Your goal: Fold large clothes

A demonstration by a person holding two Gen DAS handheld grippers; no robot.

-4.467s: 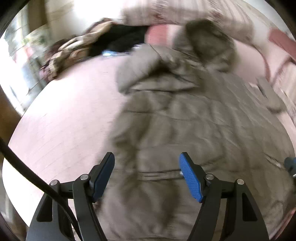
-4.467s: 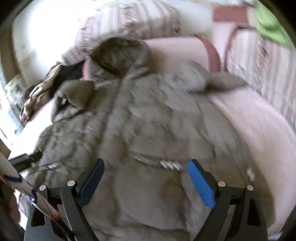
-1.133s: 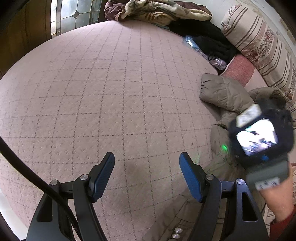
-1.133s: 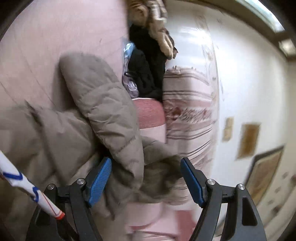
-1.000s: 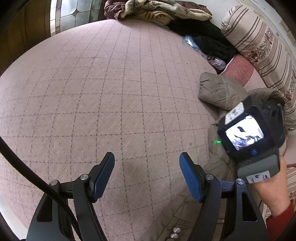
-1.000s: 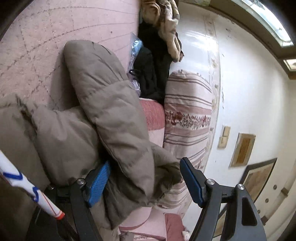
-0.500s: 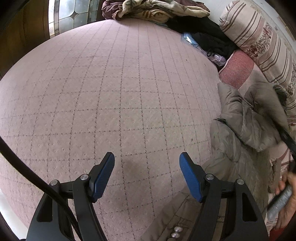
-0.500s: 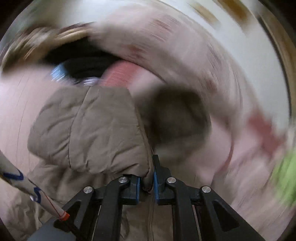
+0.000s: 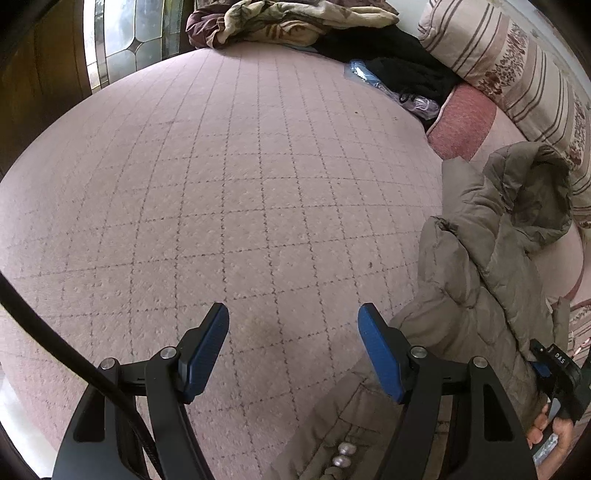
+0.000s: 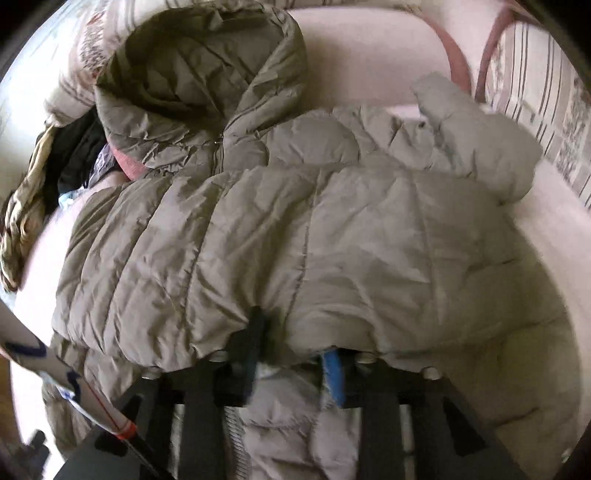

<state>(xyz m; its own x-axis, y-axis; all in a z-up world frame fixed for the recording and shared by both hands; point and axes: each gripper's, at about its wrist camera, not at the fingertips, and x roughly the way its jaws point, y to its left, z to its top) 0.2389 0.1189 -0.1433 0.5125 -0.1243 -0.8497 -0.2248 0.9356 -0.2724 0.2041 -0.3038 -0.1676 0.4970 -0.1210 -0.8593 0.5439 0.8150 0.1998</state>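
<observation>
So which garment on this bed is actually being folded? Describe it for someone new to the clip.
On the pink quilted bed, look toward the striped pillow. The garment is the puffy taupe hooded coat in front of it, gripped by the right gripper. Unlike the black clothes and patterned blanket, it is quilted and hooded.

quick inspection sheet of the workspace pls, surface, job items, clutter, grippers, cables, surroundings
surface: pink quilted bedspread, grid-stitched, mostly bare in the left view.
job's things: puffer coat, taupe, hooded, zipped, one sleeve drawn across its body.
clutter: crumpled blanket, black garment and plastic bag at the far edge.
grippers: left gripper open over the bedspread, holding nothing; right gripper with coat fabric draped over its fingers, blue pads apart.
cables: black cable beside the left gripper.
surroundings: striped cushions; leaded glass window.
</observation>
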